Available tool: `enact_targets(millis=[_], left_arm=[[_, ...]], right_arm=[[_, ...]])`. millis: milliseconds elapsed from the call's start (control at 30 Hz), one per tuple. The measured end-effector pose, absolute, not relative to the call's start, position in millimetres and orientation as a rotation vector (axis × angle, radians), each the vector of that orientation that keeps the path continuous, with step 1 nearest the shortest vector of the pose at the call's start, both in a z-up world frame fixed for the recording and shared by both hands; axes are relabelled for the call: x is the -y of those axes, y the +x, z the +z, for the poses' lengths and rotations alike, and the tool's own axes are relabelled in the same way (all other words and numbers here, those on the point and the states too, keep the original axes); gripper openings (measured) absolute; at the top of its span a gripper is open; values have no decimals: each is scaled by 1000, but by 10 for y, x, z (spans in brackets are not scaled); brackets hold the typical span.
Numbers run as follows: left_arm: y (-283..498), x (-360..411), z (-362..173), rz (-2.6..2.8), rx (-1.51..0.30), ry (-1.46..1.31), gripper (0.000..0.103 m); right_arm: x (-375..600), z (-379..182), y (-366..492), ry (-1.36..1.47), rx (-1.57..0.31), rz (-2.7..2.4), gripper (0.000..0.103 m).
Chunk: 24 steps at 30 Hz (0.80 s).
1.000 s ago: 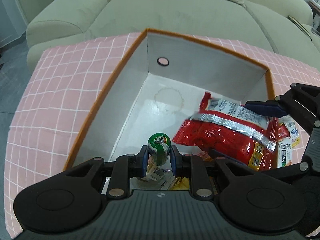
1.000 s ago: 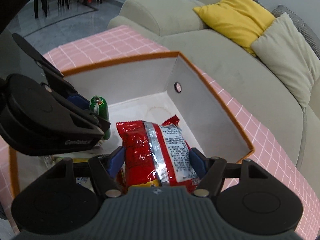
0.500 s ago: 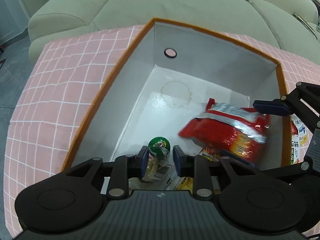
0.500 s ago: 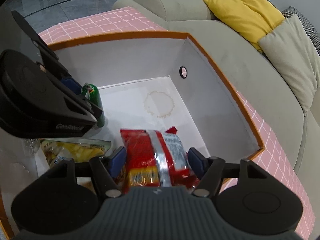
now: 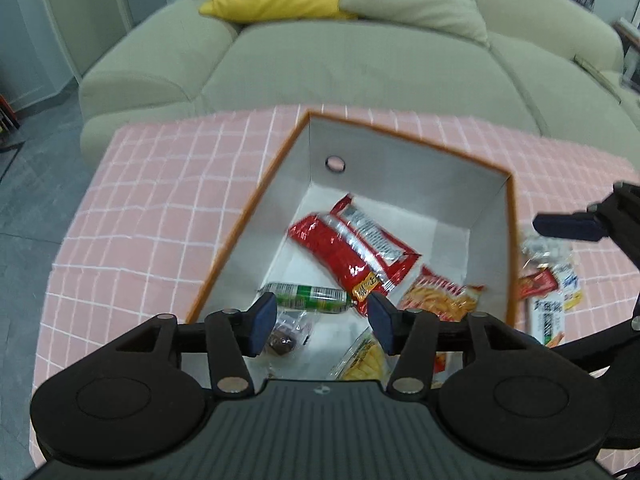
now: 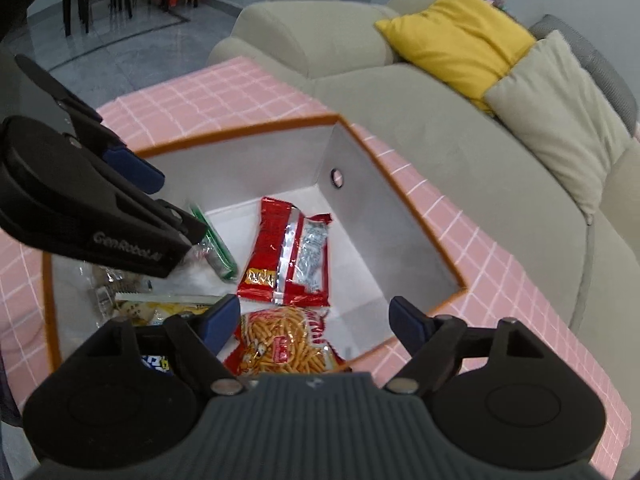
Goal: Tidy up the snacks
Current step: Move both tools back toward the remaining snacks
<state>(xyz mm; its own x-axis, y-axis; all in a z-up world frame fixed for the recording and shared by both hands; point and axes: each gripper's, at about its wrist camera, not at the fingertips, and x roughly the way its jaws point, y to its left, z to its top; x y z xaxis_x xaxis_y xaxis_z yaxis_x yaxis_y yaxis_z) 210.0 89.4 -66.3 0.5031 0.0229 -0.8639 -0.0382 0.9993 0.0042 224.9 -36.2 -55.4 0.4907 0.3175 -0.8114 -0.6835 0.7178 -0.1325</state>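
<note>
- Red snack bag (image 5: 352, 246) lies flat on the white floor of the orange-rimmed box (image 5: 248, 216), free of both claws; in the right wrist view it's the same bag (image 6: 290, 252), lengthwise toward 12 o'clock.
- Green stick snack (image 5: 308, 294) lies on its side on the box floor, just past the left claw (image 5: 322, 314), at about 11 o'clock from the midpoint between its tips. Not gripped.
- Left claw: fingers spread wide, nothing between the pads (image 5: 264, 316). It hangs over the near end of the box.
- Right claw (image 6: 316, 318): also wide apart, empty. It hangs over the box's near right corner, with the orange noodle-snack pack (image 6: 286, 340) directly under the gap and the red bag just beyond at 12 o'clock.
- Step in hand, my read: both items are dropped in and the claws are free; release looks done, and the next fetch hasn't started.
- More packs (image 5: 548, 292) sit on the pink checked cloth (image 5: 160, 200) outside the box, past its right wall, at about 2 o'clock from the left claw and right below the right claw's blue fingertip (image 5: 568, 227) in the left wrist view.
- Next move likely calls for: the right claw swings out over the right wall to those loose packs, comes down with its fingers astride one, then closes. Thin crinkly wrappers, so a grab across the middle should hold better than one at an edge.
- Other stuff in the box near end: a clear wrapper with dark candy (image 5: 286, 336) and a yellow pack (image 6: 160, 308); labels are too blurry to read.
- Box still has open floor at the far end, toward 12 o'clock, near the round wall hole (image 5: 335, 163).
</note>
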Motion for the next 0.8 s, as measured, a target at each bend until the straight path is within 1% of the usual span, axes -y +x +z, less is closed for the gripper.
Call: enact_targets(millis=[67, 367, 600, 800], left_arm=[[2021, -870, -539, 36, -1005, -28, 65], [1623, -658, -84, 30, -832, -100, 68], [1341, -433, 29, 31, -750, -122, 69], [1134, -196, 7, 28, -702, -105, 69]], right_arm=[[486, -457, 2210, -429, -854, 625, 84], [1081, -149, 1949, -158, -844, 529, 84], [1495, -18, 1630, 9, -816, 459, 85], [1777, -92, 1393, 83, -822, 409, 87]])
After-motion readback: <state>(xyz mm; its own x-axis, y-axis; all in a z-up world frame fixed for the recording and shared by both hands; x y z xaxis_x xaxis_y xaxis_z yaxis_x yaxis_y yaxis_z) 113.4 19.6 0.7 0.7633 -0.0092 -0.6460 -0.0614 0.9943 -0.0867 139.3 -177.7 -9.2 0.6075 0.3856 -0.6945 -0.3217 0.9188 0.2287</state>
